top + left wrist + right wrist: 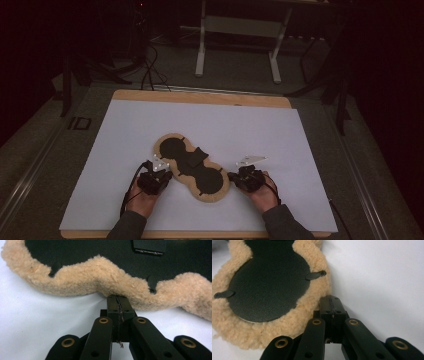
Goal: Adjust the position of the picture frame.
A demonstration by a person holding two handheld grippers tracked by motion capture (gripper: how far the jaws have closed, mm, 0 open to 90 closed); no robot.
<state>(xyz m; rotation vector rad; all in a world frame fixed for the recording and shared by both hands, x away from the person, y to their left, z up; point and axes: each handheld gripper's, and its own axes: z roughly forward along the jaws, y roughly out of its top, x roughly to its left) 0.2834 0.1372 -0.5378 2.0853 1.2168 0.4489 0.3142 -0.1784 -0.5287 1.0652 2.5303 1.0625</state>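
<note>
In the left gripper view the left gripper (117,298) has its jaws pressed together, no gap between the pads, and the tips meet the fleece rim of the pad (100,272) at a dip in its wavy edge. Whether any fleece is pinched between them is hard to tell. The right gripper (329,300), low in the right gripper view, also has its jaws closed flat on each other, their tips touching the fleece rim at the pad's rounded end.

The pad is a peanut-shaped piece: a smooth, matte black face with a fine grain, ringed by curly tan fleece. Small black tabs (314,275) with a stud at the end cross from the black face onto the fleece. A flat black strap (149,246) sits at the top of the left gripper view.

In the high view the pad (192,167) lies slantwise at lower centre on a white sheet (280,135) over a wooden table (200,96), with the left gripper (162,172) at its left flank and the right gripper (234,177) at its lower right end.
</note>
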